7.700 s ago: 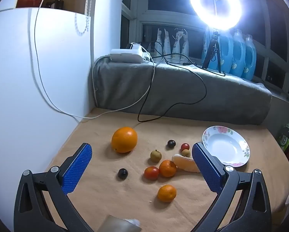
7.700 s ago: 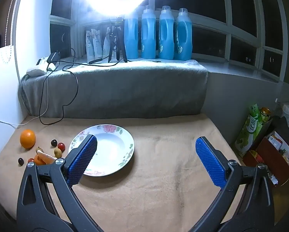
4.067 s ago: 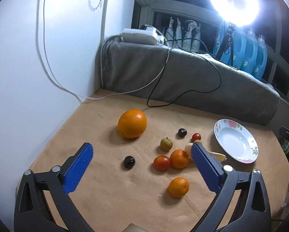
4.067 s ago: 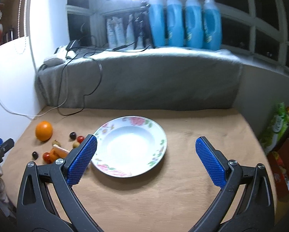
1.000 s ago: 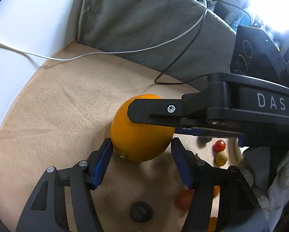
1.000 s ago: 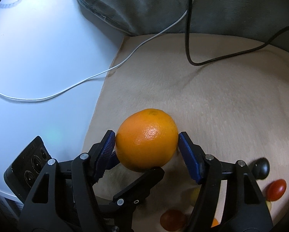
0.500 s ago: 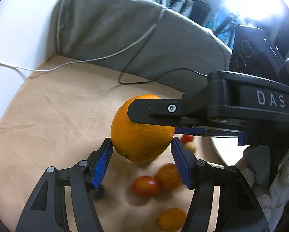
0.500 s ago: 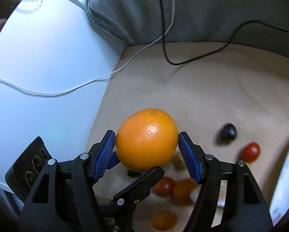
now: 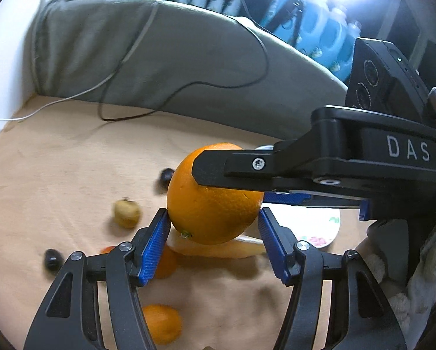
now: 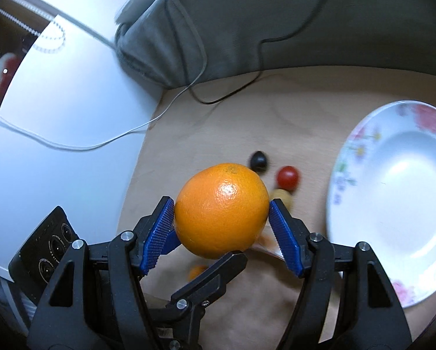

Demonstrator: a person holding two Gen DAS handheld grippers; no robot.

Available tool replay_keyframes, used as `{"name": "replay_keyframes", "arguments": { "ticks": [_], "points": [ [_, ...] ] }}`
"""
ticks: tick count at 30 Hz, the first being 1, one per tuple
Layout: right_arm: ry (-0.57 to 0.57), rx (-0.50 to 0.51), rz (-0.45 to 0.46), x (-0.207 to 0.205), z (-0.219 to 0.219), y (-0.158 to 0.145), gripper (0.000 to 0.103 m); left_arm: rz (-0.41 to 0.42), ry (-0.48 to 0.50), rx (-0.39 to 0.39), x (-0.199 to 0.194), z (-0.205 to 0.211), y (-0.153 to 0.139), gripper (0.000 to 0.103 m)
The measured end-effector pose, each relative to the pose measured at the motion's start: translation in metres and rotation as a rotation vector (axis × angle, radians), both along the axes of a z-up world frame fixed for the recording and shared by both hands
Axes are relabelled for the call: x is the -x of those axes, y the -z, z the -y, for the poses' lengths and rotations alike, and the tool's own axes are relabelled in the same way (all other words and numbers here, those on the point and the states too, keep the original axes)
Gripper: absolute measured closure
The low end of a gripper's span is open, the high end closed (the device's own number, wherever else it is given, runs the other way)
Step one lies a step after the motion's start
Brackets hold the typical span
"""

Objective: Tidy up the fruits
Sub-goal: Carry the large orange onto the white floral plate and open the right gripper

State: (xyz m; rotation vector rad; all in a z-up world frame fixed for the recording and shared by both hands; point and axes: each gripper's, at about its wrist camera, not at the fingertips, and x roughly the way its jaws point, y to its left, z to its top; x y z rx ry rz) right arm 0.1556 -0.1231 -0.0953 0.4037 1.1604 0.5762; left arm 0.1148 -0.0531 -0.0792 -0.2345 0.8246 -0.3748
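Note:
A large orange [image 9: 212, 204] hangs above the tan cloth, held by both grippers at once. My left gripper [image 9: 213, 221] has its blue pads pressed on the orange's left and right sides. My right gripper [image 10: 221, 213] clamps the same orange [image 10: 221, 210] crosswise, and its black finger [image 9: 247, 166] lies over the fruit's top in the left wrist view. The white flowered plate [image 10: 343, 169] lies just right of the orange; only its edge [image 9: 323, 233] shows in the left wrist view. Below lie small fruits: a black grape [image 10: 258, 159], a red tomato [image 10: 288, 177] and a tangerine [image 9: 162, 323].
A yellow-brown fruit [image 9: 126, 213], a dark grape [image 9: 52, 259] and a pale long fruit [image 9: 218, 248] lie on the cloth. A grey blanket [image 9: 159, 58] with black and white cables runs along the back. A white wall [image 10: 57, 116] borders the left.
Both grippers have carried the orange up off the cloth and to the right, over the small fruits. The plate has come into the right wrist view.

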Motion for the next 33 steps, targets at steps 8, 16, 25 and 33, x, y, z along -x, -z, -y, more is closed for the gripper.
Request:
{"name": "replay_keyframes", "arguments": {
  "ticks": [8,16,25,33],
  "points": [
    [0.054,-0.024,0.004,0.003,0.034,-0.005,0.033,0.014,0.039,0.002,0.001,0.028,-0.006,0.041],
    [0.104,-0.021,-0.001,0.013,0.076,-0.005,0.033,0.004,0.097,0.0,-0.006,0.054,-0.004,0.041],
    [0.152,-0.003,-0.015,0.019,0.112,-0.001,0.033,-0.017,0.158,-0.01,-0.013,0.089,0.007,0.041],
    [0.202,0.003,0.042,0.024,0.13,-0.012,0.032,-0.034,0.164,-0.01,-0.013,0.089,0.01,0.043]
  ]
}}
